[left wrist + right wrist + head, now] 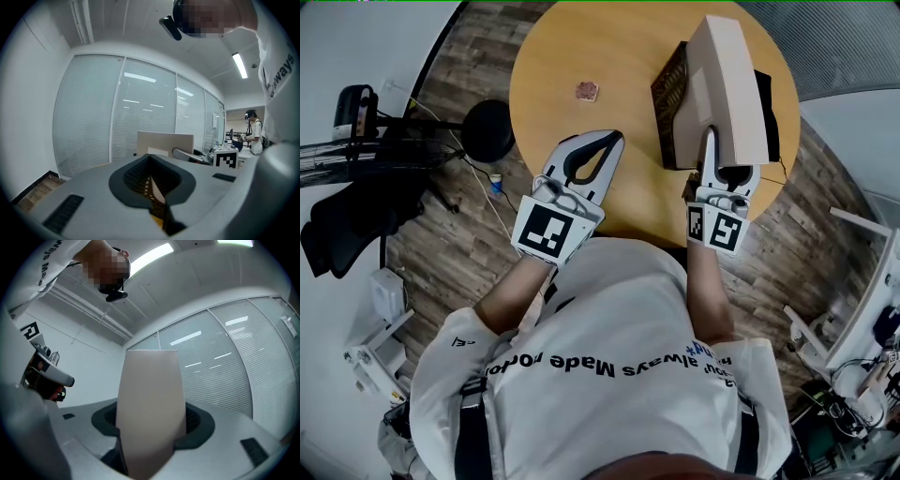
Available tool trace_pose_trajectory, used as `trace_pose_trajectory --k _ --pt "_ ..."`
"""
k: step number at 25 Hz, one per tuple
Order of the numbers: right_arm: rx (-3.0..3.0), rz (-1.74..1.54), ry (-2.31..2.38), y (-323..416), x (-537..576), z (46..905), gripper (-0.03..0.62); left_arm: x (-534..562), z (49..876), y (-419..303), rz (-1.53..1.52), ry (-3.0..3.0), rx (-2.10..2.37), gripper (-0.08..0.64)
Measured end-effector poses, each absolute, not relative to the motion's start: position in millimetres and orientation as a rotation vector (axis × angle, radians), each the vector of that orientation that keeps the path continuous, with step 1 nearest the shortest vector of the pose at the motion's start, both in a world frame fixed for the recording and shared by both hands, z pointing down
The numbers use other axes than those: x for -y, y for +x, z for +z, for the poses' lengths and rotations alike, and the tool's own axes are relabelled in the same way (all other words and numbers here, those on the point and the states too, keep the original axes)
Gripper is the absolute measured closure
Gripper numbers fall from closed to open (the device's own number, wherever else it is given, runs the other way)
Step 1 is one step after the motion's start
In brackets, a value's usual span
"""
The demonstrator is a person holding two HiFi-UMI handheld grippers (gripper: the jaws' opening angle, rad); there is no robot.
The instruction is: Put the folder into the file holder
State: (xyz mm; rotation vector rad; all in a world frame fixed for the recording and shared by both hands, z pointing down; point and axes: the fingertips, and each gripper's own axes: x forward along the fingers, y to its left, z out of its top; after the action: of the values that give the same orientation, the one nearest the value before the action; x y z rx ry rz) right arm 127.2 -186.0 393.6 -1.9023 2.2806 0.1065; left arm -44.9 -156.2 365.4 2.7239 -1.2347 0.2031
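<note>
**Folder held on end at the holder**

The round bench [609, 47] is filling the upper middle of the head view. At upper right, the beige folder [727, 89] is standing on end over the black mesh holder [668, 98], probably to line its lower edge up with the slot. I cannot tell whether it is seated. The right gripper [731, 169] is gripping the folder's near end, its fingers [710, 155] spread wide and clamped on the thick sides. The left gripper [609, 142] is hanging at centre, clear of both, fingers [558, 159] together and empty. A small brown scrap [587, 90] is lying alone on the bench.
</note>
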Motion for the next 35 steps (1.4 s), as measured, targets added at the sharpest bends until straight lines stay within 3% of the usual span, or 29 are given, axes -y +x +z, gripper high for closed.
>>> trace_pose_trajectory --k 35 --pt "-2.4 0.05 -1.916 114.2 180.6 414.2 0.299 144.3 366.9 -55.0 0.207 2.709 1.247 0.535"
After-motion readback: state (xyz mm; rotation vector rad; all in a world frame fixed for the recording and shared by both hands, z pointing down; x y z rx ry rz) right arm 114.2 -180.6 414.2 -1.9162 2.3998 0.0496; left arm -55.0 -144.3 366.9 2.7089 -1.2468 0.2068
